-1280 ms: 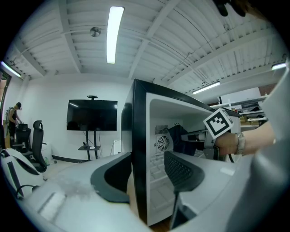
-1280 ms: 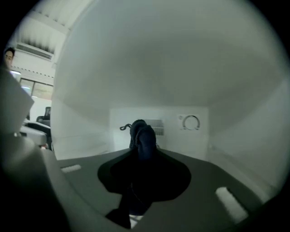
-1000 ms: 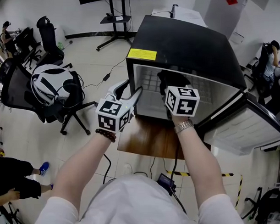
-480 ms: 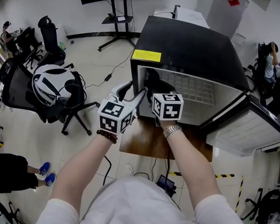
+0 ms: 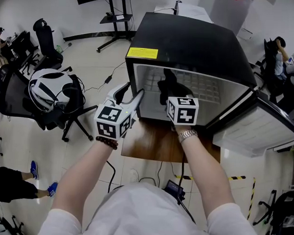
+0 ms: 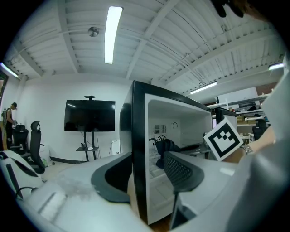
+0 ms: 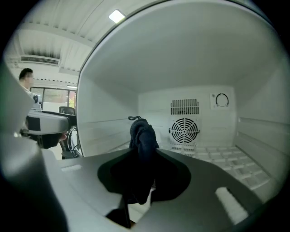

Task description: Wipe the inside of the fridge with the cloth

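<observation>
Cloth and fingers: the dark cloth [image 7: 142,136] is pinched between the right gripper's [image 7: 144,168] two jaws, which are closed on its lower part; a bunched lump stands up above them and a loose end hangs below.
Cloth's place: inside the fridge [image 5: 188,44], left of centre in the opening in the head view, clear of the back wall.
Left gripper [image 5: 130,94]: jaws apart, straddling the front edge of the fridge's left wall; a gap shows beside the inner jaw.
Materials: the cloth is soft, navy and creased. The fridge shell is glossy black and boxy, its lining smooth white plastic with a round fan grille [image 7: 184,130] and a waffled floor [image 7: 231,163]. It stands on a brown wooden table [image 5: 155,144]; the door [image 5: 255,130] hangs open at right.
Change: half a second ago the cloth was close to the left wall; now it sits a little further right and lower. The left gripper has kept its place.
</observation>
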A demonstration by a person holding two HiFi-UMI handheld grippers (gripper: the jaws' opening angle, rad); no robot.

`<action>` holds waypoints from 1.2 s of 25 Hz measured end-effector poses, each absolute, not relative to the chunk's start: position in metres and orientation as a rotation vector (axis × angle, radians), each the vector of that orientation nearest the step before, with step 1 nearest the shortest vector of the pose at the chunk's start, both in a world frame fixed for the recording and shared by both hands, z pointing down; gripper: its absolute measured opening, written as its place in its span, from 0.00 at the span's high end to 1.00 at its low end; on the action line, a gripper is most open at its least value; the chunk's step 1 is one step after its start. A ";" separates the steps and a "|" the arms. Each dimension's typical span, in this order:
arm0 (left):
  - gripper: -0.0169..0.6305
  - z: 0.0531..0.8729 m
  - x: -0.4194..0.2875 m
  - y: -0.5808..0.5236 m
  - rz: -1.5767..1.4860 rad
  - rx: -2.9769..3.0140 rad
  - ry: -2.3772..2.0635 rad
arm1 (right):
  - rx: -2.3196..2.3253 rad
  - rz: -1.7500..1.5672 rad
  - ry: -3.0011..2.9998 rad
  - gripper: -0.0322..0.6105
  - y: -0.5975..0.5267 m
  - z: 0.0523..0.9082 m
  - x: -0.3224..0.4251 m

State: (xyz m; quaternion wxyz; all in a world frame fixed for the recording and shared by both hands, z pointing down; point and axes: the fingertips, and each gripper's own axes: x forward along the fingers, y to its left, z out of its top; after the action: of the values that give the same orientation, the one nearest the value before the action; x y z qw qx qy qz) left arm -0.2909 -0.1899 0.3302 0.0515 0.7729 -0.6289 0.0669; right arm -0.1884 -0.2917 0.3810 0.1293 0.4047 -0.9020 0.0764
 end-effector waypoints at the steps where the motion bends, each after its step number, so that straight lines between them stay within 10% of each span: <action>1: 0.64 0.330 -0.291 -0.190 0.205 2.348 -1.918 | 1.193 0.217 -2.614 0.83 -0.295 0.380 -0.180; 30: 0.70 0.344 -0.190 -0.188 0.243 2.418 -1.798 | 1.462 0.221 -2.424 0.83 -0.332 0.377 -0.023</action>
State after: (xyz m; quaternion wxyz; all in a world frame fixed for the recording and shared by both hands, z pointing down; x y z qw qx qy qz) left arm -0.1905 -0.1879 0.3441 0.0593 0.7985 -0.5937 0.0802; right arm -0.0232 -0.3322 0.3768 0.1506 0.5090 -0.8440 0.0771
